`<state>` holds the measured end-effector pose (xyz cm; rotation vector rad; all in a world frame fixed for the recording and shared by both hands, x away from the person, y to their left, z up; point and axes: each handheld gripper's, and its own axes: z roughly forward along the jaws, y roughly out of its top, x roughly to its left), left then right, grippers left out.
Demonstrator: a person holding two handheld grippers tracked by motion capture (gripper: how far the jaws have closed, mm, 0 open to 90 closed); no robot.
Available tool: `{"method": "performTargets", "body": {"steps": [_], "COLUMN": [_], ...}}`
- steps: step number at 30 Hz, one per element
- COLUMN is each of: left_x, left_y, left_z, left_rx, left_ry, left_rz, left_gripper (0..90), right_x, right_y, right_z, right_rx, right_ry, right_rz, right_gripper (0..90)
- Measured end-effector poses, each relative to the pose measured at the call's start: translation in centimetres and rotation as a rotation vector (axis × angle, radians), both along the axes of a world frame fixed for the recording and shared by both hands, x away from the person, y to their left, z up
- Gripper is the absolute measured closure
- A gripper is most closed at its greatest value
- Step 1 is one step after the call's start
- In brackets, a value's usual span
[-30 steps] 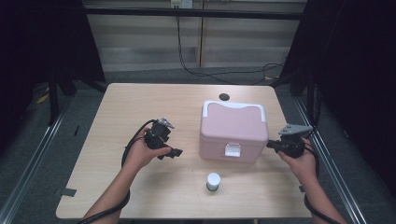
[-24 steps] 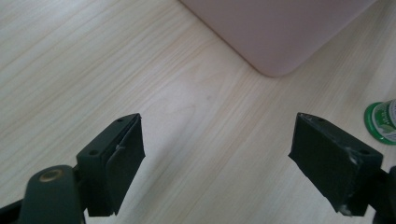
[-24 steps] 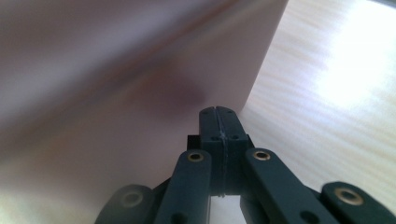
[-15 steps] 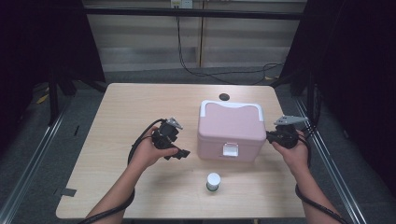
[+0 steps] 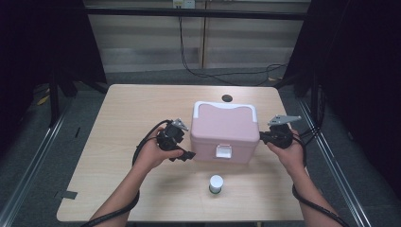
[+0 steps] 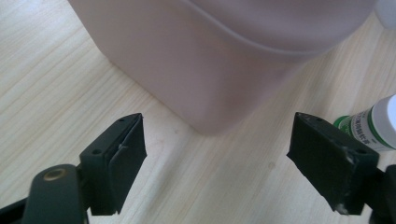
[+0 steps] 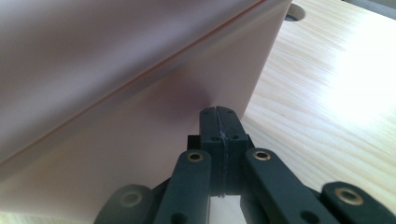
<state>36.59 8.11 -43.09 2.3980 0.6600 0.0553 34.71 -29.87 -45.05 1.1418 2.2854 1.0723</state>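
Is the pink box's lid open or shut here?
Shut: the pink box has its lid flat on top, and its white front latch lies down.

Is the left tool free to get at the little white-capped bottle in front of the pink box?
Probably yes: the left tool is open, and bare table lies between it and the bottle.

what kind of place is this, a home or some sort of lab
Most likely a lab or recording rig, not a home: a bare wooden table ringed by dark curtains, loose cables on the floor, and only a pink cooler box and small bottle set out.
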Motion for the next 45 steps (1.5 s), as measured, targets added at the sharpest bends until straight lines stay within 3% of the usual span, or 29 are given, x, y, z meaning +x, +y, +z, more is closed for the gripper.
{"method": "performTargets", "body": {"steps": [2,3,4,6,9,17,23,32,36,42,43,45], "left_x": [-0.1,0.0,-0.1,-0.1,-0.1,-0.5,-0.6,-0.8,-1.0,-0.4,0.2,0.7], "left_y": [0.2,0.3,0.3,0.6,1.0,1.9,2.4,3.3,3.9,5.6,6.3,6.6], "left_z": [0.0,0.1,0.1,0.2,0.3,0.4,0.7,0.6,0.7,1.6,2.2,2.9], "left_rx": [0.001,0.009,0.010,0.019,0.079,0.104,0.131,0.134,0.111,0.142,0.159,0.163], "left_ry": [-0.005,-0.010,-0.016,-0.016,-0.033,-0.026,-0.015,0.001,0.019,0.028,0.021,0.013], "left_rz": [-0.008,-0.025,-0.018,-0.032,-0.037,-0.031,-0.028,-0.024,-0.011,0.068,0.108,0.128], "left_gripper": [20.4,27.9,27.9,36.2,50.8,61.7,75.5,76.3,78.3,79.5,79.5,79.6], "right_x": [0.1,0.2,0.2,0.3,0.5,0.8,1.0,1.1,1.2,1.2,1.3,1.5], "right_y": [0.5,0.9,0.9,1.5,2.4,3.2,3.9,4.7,5.2,6.3,6.5,6.7], "right_z": [0.0,0.1,0.1,0.1,0.3,0.3,0.4,0.4,0.5,0.6,0.6,0.7], "right_rx": [-0.004,-0.007,-0.007,-0.010,-0.027,-0.016,-0.026,-0.023,-0.024,-0.031,-0.045,-0.043], "right_ry": [-0.001,-0.001,-0.001,-0.002,-0.006,0.001,-0.004,-0.009,-0.008,-0.014,-0.019,-0.023], "right_rz": [0.007,0.019,0.019,0.032,0.052,0.069,0.079,0.106,0.119,0.144,0.147,0.145], "right_gripper": [89.6,89.6,89.6,89.6,89.6,89.7,89.7,89.7,89.7,89.7,89.7,89.7]}}
